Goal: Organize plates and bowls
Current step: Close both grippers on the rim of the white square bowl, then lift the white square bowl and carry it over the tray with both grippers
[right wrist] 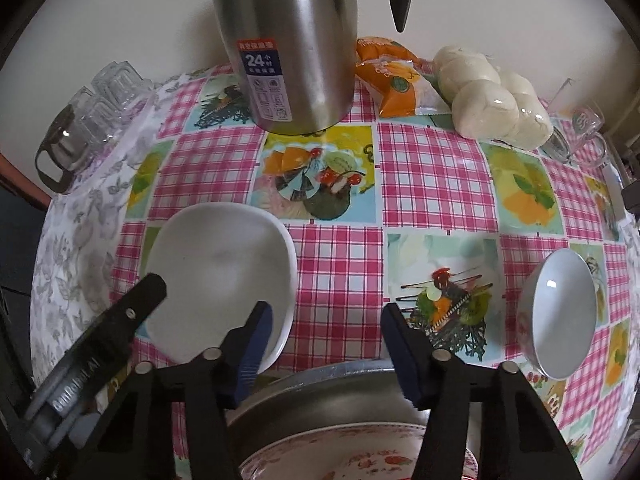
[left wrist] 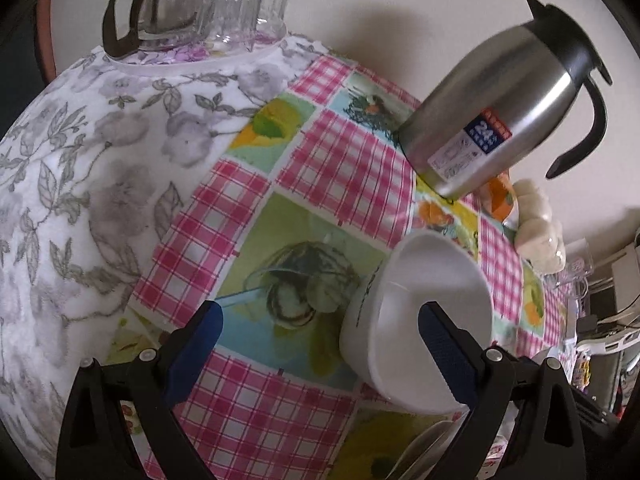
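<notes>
A white squarish bowl (left wrist: 416, 320) stands on the pink checked tablecloth; my left gripper (left wrist: 320, 344) is open, its right finger (left wrist: 444, 348) over the bowl's near rim. The same bowl (right wrist: 220, 272) shows at the left of the right wrist view, with the left gripper's finger (right wrist: 132, 320) at its near left edge. A round grey-white bowl (right wrist: 560, 312) stands at the right. My right gripper (right wrist: 326, 344) is open and empty above a metal plate (right wrist: 320, 396) holding a flower-patterned plate (right wrist: 340, 452).
A steel thermos jug (right wrist: 288, 40) stands at the back, with an orange packet (right wrist: 392, 80) and bagged buns (right wrist: 496, 100) beside it. A glass mug (right wrist: 580, 136) is at the far right. A glass pot (left wrist: 160, 12) and upturned glasses (left wrist: 244, 4) sit on a floral cloth.
</notes>
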The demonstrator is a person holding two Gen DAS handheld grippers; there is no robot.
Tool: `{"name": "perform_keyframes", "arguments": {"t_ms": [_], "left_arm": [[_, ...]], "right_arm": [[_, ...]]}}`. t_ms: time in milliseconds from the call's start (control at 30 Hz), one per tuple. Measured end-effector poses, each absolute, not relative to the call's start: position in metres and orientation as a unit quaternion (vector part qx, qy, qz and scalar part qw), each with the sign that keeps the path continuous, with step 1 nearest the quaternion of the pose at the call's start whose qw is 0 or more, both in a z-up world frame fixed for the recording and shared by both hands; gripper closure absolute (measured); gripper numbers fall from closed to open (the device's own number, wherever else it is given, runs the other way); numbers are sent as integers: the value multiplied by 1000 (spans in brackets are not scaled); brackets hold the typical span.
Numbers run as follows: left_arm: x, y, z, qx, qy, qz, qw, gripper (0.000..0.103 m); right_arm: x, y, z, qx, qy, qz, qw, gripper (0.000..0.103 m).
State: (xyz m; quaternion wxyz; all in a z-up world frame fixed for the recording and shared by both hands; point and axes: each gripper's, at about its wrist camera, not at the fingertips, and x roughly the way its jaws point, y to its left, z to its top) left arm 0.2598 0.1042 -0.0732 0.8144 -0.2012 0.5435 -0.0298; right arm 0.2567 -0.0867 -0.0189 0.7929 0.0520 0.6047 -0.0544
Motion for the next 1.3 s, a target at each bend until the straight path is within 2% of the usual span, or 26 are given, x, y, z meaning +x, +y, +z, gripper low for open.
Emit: {"name": "perform_keyframes", "arguments": {"t_ms": [33,100,167,300,367,500,600,667,767,1300], "left_arm": [[260,103,-74,-200,545,-31,814,6],[260,100,-75,-202,547,-33,812,15],[261,97,-78,-197,553,-31,809,35],[262,93,-85,-200,561,-32,803,44],[262,93,-89,-210,566,-36,796,53],[262,91,-97,-219,574,-43,788,56],[262,91,-98,-232,574,-51,784,61],[262,90,-98,-241,571,-63,782,71],[263,87,-98,-246,566,-74,784,79],[260,87,-93,-268,549,-85,787,83]], "right_arm": [[258,-87,-20,53,606,-57,791,48],[259,-86,-23,54,609,-58,789,53],[261,-83,-26,52,611,-56,788,58],[263,-75,-30,47,615,-45,786,63],[264,-73,-32,42,617,-45,784,66],[265,-69,-37,42,624,-40,779,73],[266,-67,-42,41,628,-35,776,82],[267,-65,-44,40,630,-30,775,86],[267,-61,-48,36,634,-26,772,86],[265,-57,-42,26,625,-17,780,89]]}}
